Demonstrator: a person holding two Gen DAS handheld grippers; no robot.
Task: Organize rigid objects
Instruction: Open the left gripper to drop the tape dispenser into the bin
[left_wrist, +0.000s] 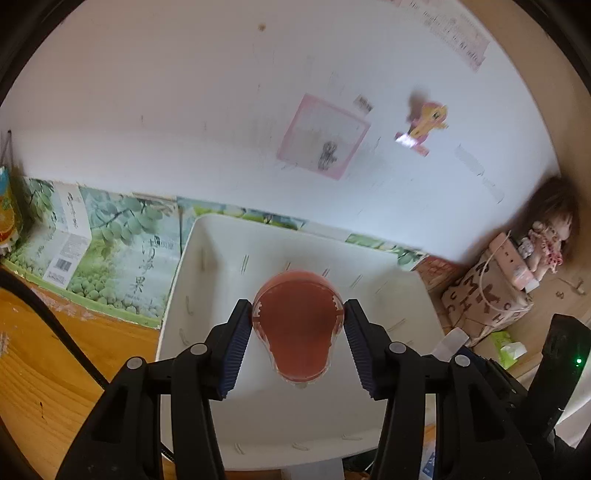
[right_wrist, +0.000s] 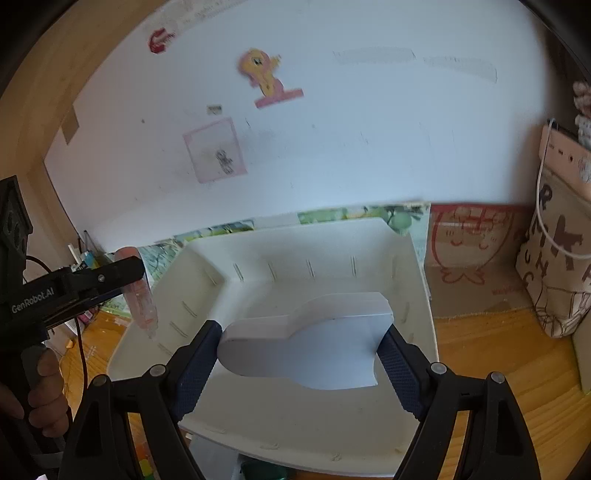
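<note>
White wall backs your left wrist view; your left gripper (left_wrist: 298, 328) is clamped on a translucent pink ribbed plastic cup (left_wrist: 298, 325), hanging above the white slotted plastic bin (left_wrist: 192, 258), probably for dropping in; its visible floor looks bare. Right wrist view: your right gripper (right_wrist: 301, 363) pinches a flat grey bulb-shaped block (right_wrist: 314, 350) over the same bin, near its middle.

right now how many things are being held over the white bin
2: a pink cup in the left hand-held gripper, and a white block in the right hand-held gripper, both above the bin.
</note>
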